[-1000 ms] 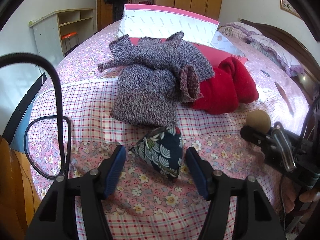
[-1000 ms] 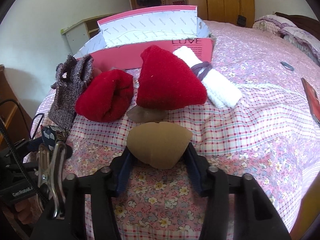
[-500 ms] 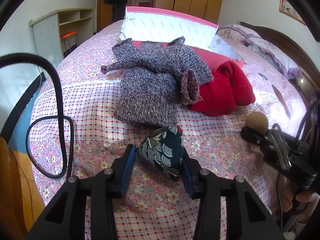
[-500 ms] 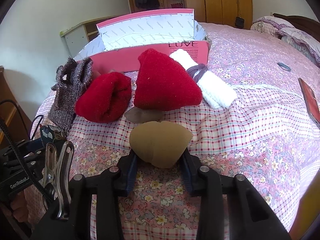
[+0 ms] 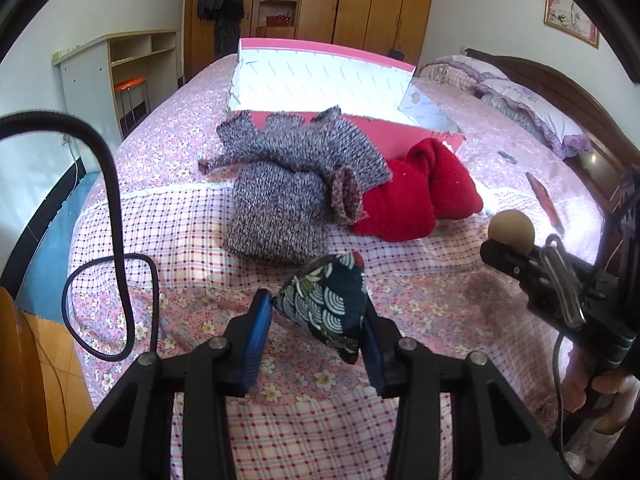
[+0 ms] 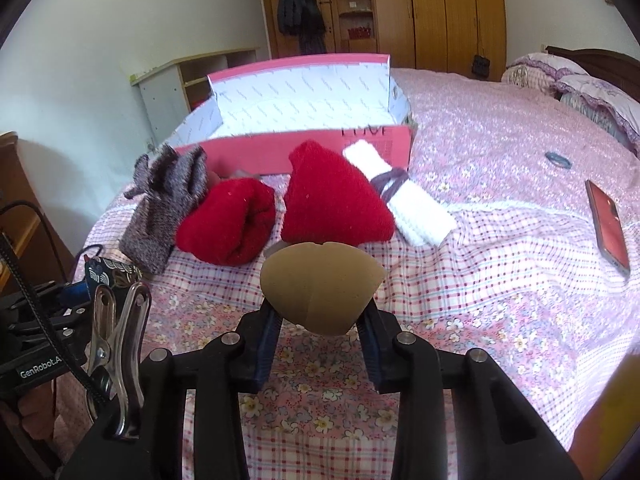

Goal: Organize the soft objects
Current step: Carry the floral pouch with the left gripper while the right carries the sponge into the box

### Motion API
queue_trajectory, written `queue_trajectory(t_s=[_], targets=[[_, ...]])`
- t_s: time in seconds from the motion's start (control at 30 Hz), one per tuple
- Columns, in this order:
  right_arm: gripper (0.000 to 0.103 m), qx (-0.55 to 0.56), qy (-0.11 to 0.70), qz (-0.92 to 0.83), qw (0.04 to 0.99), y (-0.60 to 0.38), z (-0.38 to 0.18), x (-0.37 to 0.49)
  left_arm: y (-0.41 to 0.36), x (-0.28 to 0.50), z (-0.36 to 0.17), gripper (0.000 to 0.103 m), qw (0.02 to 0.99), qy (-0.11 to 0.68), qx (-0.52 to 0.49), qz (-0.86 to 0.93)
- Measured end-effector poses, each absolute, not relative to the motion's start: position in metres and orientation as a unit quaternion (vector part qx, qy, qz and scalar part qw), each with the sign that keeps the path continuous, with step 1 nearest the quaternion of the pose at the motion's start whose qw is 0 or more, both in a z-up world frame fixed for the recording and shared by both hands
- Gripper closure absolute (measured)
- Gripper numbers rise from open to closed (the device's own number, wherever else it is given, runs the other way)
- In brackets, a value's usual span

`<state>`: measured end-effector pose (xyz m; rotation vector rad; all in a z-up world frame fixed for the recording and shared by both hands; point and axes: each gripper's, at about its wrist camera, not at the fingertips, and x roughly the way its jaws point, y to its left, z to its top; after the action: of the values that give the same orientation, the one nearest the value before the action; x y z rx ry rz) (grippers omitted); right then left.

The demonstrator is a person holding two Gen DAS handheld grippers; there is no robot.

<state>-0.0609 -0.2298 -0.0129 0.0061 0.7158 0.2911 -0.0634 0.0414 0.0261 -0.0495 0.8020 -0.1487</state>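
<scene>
My left gripper (image 5: 316, 340) is shut on a dark blue patterned fabric pouch (image 5: 328, 304), held just above the bed. My right gripper (image 6: 318, 328) is shut on a tan soft pad (image 6: 320, 284); it also shows in the left wrist view (image 5: 512, 232). On the bed lie a grey knitted garment (image 5: 292, 184), two red rolled fleece pieces (image 6: 228, 224) (image 6: 332, 204) and a white rolled cloth (image 6: 404, 200) with a dark band. Behind them stands an open pink box (image 6: 304, 120).
The bed has a pink floral and checked cover (image 6: 500, 280). A red phone (image 6: 608, 224) and a dark hair ring (image 6: 558, 158) lie at the right. A black cable (image 5: 112, 240) loops at the left. A white shelf unit (image 5: 116, 72) and wooden wardrobes (image 6: 440, 8) stand behind.
My left gripper has closed on the patterned pouch and lifted it slightly. My right gripper has tightened on the tan pad and raised it a little.
</scene>
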Motion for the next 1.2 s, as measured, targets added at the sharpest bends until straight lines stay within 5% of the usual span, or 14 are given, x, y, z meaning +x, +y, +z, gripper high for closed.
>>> queue_trajectory(t_s=[1.2], targets=[[0.066,0.012,0.345,0.197,0.918,-0.216,0.057,-0.005,0.036,0.028,0.110,0.060,0.928,0.362,-0.013,-0.090]])
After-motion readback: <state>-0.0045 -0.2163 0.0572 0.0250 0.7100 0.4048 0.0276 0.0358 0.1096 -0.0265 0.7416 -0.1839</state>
